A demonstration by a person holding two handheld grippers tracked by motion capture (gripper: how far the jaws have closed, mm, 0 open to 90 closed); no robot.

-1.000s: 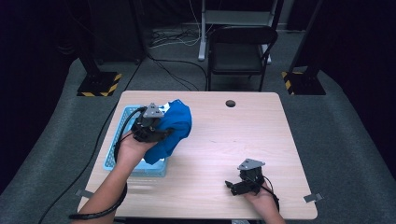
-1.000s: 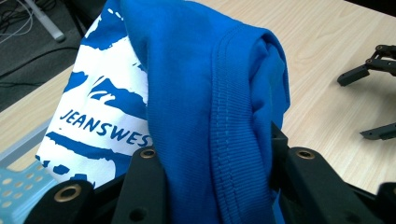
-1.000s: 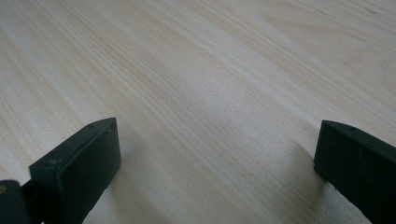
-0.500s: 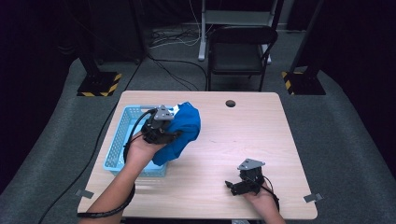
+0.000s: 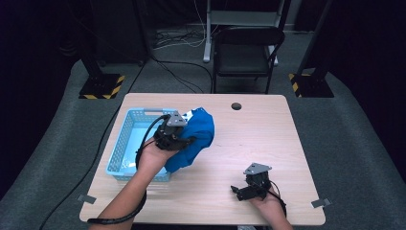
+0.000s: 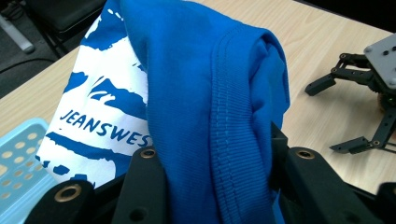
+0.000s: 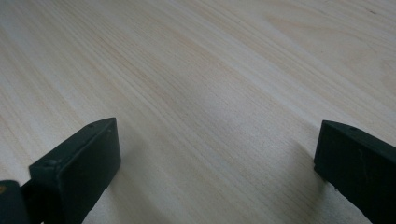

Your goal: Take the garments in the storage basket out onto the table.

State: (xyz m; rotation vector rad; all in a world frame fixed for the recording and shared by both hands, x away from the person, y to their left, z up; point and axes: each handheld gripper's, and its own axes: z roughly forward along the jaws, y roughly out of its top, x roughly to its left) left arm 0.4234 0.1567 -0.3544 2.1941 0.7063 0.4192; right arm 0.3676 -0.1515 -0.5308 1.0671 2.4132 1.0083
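Observation:
A blue T-shirt (image 5: 195,139) with white print hangs bunched from my left gripper (image 5: 184,140), which is shut on its fabric above the right edge of the light blue basket (image 5: 125,139). In the left gripper view the blue T-shirt (image 6: 205,93) is pinched between both black jaws, its white lettered print at the left. My right gripper (image 5: 242,190) rests low over the wooden table (image 5: 258,139) near the front right, open. In the right gripper view my right gripper (image 7: 215,154) has bare wood between its wide-apart jaws.
A round cable hole (image 5: 236,106) sits near the table's far edge. Behind the table stands a black chair (image 5: 244,52). The other gripper (image 6: 369,98) shows open at the right of the left gripper view. A cable trails off the table's front left.
My left gripper has carried the blue T-shirt up and to the right, out of the basket toward the table's middle. The right gripper has stayed put.

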